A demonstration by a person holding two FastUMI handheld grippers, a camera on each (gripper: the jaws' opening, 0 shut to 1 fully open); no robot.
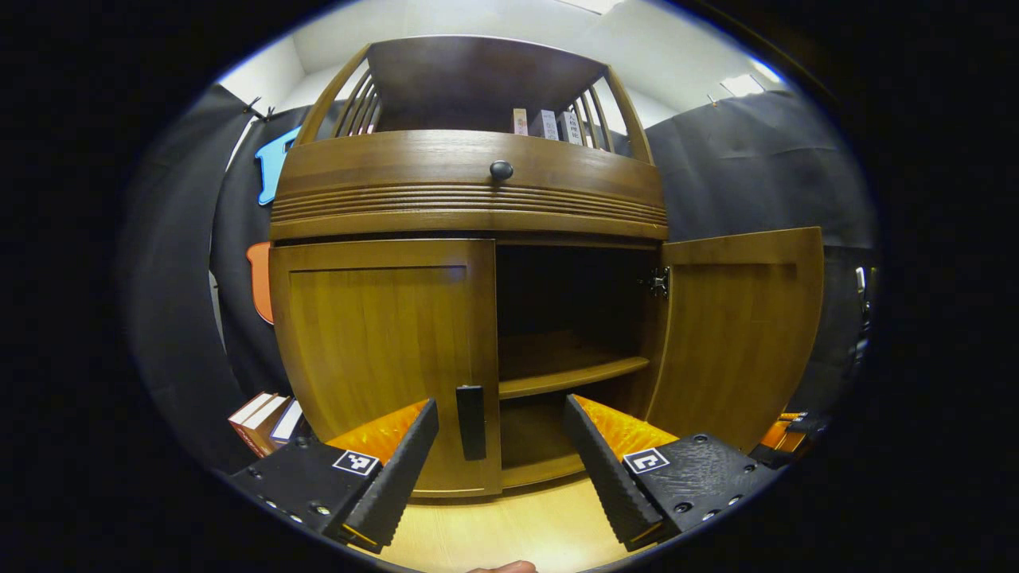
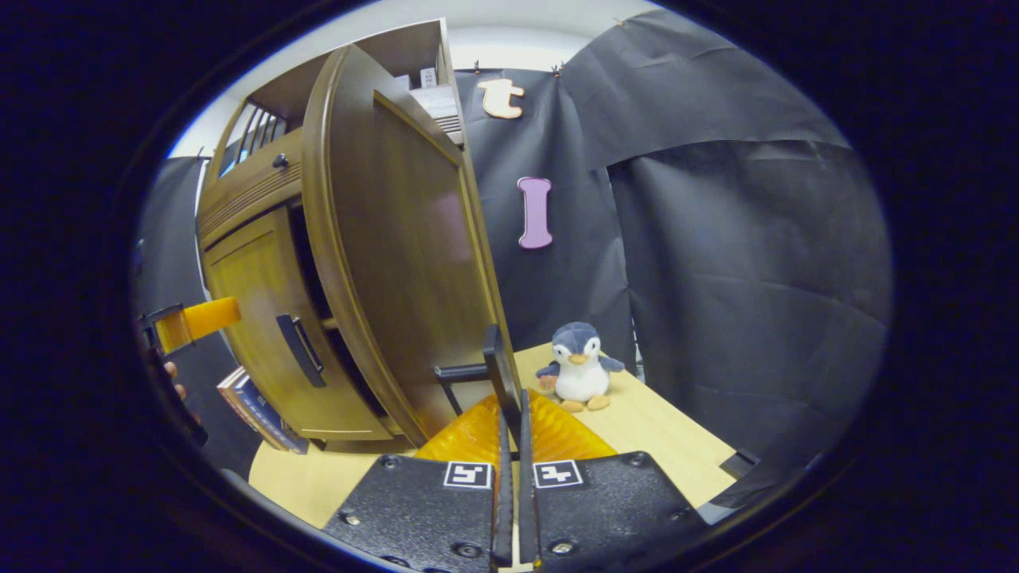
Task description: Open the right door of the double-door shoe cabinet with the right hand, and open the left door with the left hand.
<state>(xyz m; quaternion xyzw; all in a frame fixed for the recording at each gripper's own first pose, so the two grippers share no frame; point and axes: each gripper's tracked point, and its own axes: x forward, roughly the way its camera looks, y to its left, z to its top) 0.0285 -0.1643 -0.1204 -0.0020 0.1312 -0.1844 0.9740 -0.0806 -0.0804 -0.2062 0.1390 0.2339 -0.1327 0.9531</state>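
Right gripper pinches the dark bar handle of the open brown wooden right door. Left gripper gapes wide, empty, the closed left door handle at twelve o'clock between its fingers. Best to ease straight forward, close squarely, then pull along the hinge arc.
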